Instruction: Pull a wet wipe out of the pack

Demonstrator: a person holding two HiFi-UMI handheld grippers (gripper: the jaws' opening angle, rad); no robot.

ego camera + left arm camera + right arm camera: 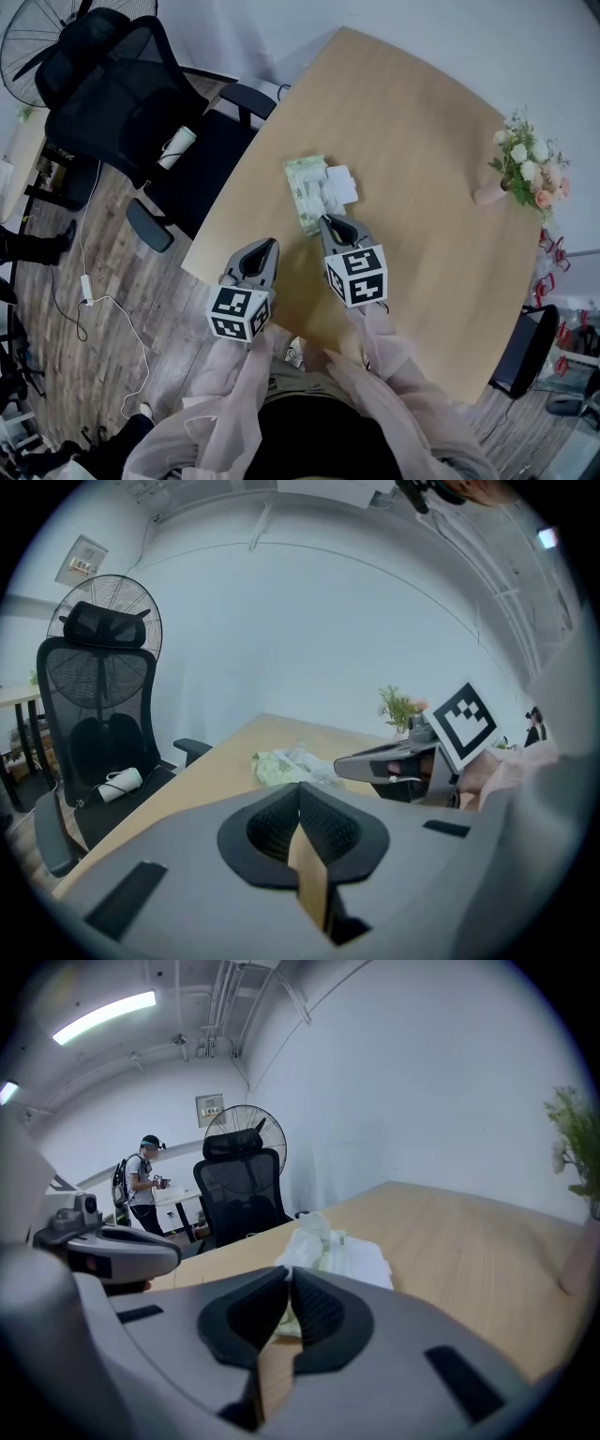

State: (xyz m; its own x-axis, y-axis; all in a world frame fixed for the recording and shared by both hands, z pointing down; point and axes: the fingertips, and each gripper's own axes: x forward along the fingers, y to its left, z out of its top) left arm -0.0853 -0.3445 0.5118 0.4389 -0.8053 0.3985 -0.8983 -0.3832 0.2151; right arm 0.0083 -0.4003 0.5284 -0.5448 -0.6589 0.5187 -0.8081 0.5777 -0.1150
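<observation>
A pale green wet wipe pack [306, 192] lies on the wooden table [422, 141], its white flap [341, 184] folded open to the right. A crumpled tuft of wipe [314, 1232] sticks up from its top. My right gripper [325, 221] is shut, with its tips at the pack's near end; I see nothing pinched between the pads [290, 1271]. My left gripper [270, 246] hovers to the left, over the table's near left edge, a little short of the pack [277, 766]. Its jaws [299, 787] are shut and empty.
A black mesh office chair [122, 94] stands at the table's left edge, with a white roll [176, 146] on its seat and a fan [37, 37] behind it. A vase of flowers [525, 169] stands at the table's right edge. A person [145, 1185] stands far off.
</observation>
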